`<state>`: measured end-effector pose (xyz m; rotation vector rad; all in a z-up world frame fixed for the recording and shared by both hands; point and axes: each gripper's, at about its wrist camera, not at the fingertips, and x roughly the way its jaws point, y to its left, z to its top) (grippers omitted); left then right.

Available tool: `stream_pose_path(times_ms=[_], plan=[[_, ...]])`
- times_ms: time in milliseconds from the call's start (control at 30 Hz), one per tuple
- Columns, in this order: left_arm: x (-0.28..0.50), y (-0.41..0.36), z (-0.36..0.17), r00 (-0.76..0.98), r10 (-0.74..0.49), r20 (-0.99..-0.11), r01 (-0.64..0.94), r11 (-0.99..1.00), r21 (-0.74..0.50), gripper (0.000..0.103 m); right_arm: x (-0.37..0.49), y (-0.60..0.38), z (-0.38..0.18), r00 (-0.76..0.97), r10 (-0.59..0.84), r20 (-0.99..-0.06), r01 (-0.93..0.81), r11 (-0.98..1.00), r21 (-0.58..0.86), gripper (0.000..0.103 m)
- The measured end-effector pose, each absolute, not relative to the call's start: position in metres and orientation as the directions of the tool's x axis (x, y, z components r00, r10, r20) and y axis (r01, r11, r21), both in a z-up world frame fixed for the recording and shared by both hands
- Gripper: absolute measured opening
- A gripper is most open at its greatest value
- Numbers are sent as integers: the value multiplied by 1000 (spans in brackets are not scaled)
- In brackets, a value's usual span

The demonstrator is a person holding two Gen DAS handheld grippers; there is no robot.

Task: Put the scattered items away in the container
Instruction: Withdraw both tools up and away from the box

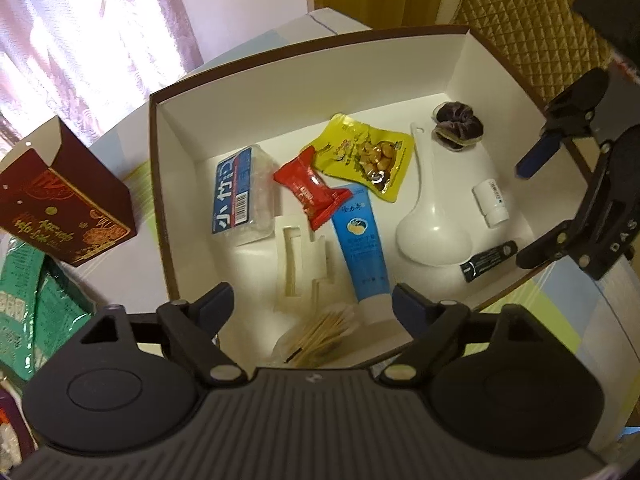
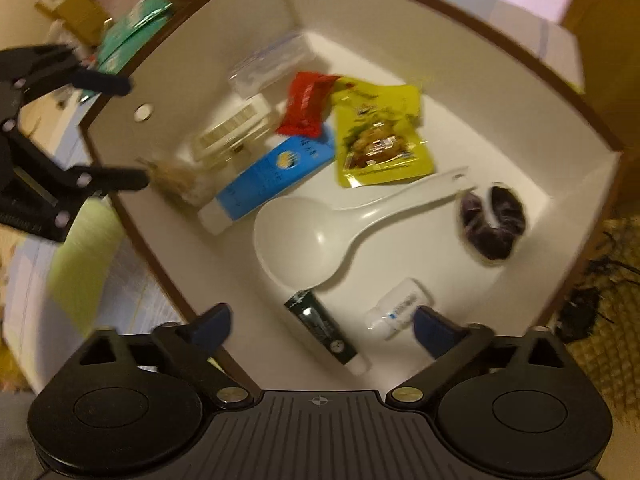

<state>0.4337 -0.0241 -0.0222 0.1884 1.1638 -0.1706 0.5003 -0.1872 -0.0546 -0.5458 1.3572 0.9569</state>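
White box [image 1: 460, 64] with brown rim sits on the table, all tidied items inside it. Readable writing: clear plastic pack [image 1: 240, 196] with blue label, large white Chinese characters "小竹" plus a barcode; black tube [image 1: 486, 260] has small print, unreadable; the right gripper's body shows letters "D A S". Blue tube [image 1: 362, 240], yellow snack pouch [image 1: 368, 156] and red candy wrapper [image 1: 306, 190] carry print too small to read. Maroon carton [image 1: 68, 208] outside the box, off its left wall, has gold ornate lettering, unreadable.

Inside the box: white spoon [image 1: 424, 216] near centre-right, dark scrunchie [image 1: 456, 126] toward the far right corner, small white bottle [image 1: 491, 202] by the right wall, black tube at the near right wall, bundle of cotton swabs [image 1: 320, 336] at the near wall, white plastic holder [image 1: 300, 268] just beyond the swabs, beside the blue tube.

Left gripper [image 1: 313, 300]: jaws spread wide, nothing clamped; swabs lie on the box floor below and between the fingers, not pressed. Tilted steeply down over the box's near wall.

Right gripper [image 2: 322, 320]: jaws fully spread, nothing held; black tube and white bottle lie on the box floor between the fingers, loose. Points steeply down over the box's near right corner. Right wrist view is motion-blurred.
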Motion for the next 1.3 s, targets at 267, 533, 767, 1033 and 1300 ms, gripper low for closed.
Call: stream_pose_path(times_ms=[267, 533, 767, 1033, 1300], plan=[[424, -34, -12, 395, -17, -919, 211, 975, 72, 95, 493, -198, -39, -5, 317, -948, -785, 586, 200, 103], [406, -45, 4, 445, 0, -895, 188, 978, 94, 95, 469, -215, -15, 89, 429, -899, -740, 633, 229, 103], [386, -51, 19, 489, 24, -872, 154, 982, 113, 95, 451, -231, 2, 179, 482, -857, -689, 684, 241, 103], [357, -56, 28, 523, 50, -851, 111, 986, 126, 95, 429, -251, 10, 319, 485, -814, -599, 769, 224, 103], [327, -60, 49, 586, 67, -807, 71, 989, 133, 99, 398, -253, 22, 429, 428, -796, -567, 813, 132, 103]])
